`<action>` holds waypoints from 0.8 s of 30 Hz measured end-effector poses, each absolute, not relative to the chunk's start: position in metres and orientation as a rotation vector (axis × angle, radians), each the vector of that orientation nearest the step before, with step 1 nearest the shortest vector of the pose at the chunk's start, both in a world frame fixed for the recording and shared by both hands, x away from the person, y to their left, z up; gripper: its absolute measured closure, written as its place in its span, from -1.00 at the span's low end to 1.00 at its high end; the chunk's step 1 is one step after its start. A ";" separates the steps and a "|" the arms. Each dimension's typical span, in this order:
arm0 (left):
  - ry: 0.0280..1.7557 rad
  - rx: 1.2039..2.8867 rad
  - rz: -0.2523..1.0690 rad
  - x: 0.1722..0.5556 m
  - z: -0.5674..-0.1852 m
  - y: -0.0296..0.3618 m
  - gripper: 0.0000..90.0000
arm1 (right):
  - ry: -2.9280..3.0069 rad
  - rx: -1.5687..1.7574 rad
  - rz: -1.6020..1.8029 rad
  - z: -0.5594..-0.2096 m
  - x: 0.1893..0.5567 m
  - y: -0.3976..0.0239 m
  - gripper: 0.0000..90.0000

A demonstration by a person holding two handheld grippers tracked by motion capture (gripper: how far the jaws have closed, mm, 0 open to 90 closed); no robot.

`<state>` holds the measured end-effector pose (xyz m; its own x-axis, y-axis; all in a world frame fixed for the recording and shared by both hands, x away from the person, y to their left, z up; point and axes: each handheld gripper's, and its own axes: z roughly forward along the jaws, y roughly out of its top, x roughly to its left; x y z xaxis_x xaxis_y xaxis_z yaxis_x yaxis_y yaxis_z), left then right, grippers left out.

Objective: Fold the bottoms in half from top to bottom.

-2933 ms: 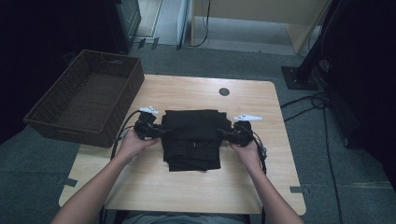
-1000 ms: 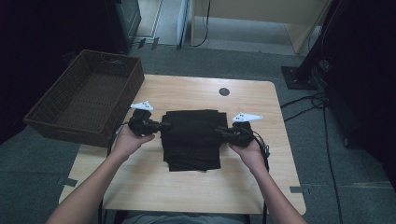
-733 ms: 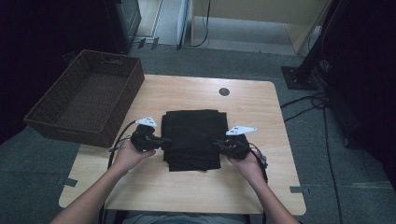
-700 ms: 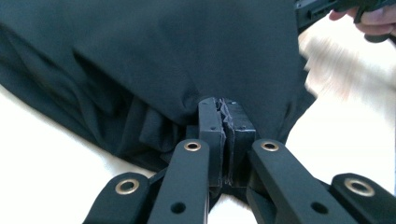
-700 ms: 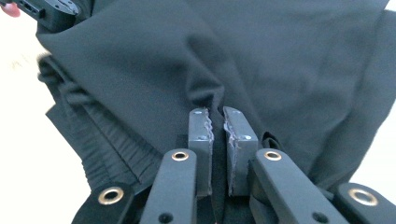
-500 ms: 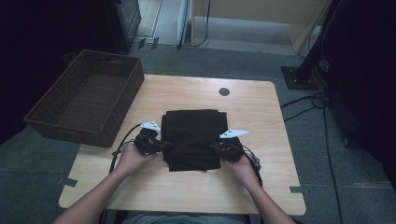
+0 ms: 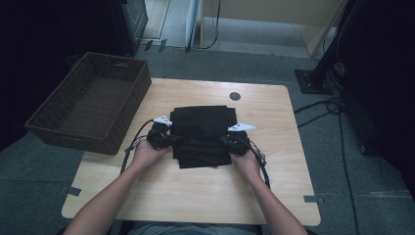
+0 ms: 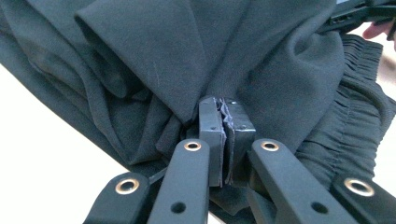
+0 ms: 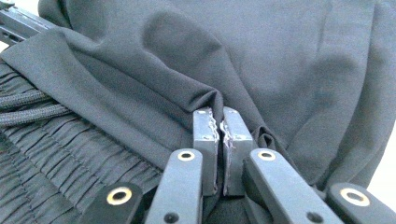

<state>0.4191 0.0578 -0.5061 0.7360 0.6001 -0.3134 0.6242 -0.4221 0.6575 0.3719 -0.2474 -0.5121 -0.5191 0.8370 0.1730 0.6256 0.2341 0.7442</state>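
Black folded garment [image 7: 201, 134] lies mid-table, bunched at both side edges; ribbed elastic band suggests shorts, perhaps

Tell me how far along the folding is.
Done: the black garment already lies as a compact folded stack on the table. In hand: the left gripper and right gripper are each shut on a pinch of its cloth at opposite sides. Left, probably: moving it to the empty wicker basket.
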 end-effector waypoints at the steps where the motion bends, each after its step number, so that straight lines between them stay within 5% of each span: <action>1: 0.926 2.136 -0.027 0.424 -0.506 0.057 0.95 | 2.241 1.369 1.161 -0.513 0.377 -0.248 0.92; 8: 0.940 2.083 0.026 0.432 -0.483 0.059 0.95 | 2.207 1.447 1.191 -0.500 0.396 -0.250 0.90; 24: 0.871 2.064 -0.041 0.363 -0.460 0.080 0.77 | 2.243 1.270 1.208 -0.472 0.328 -0.267 0.57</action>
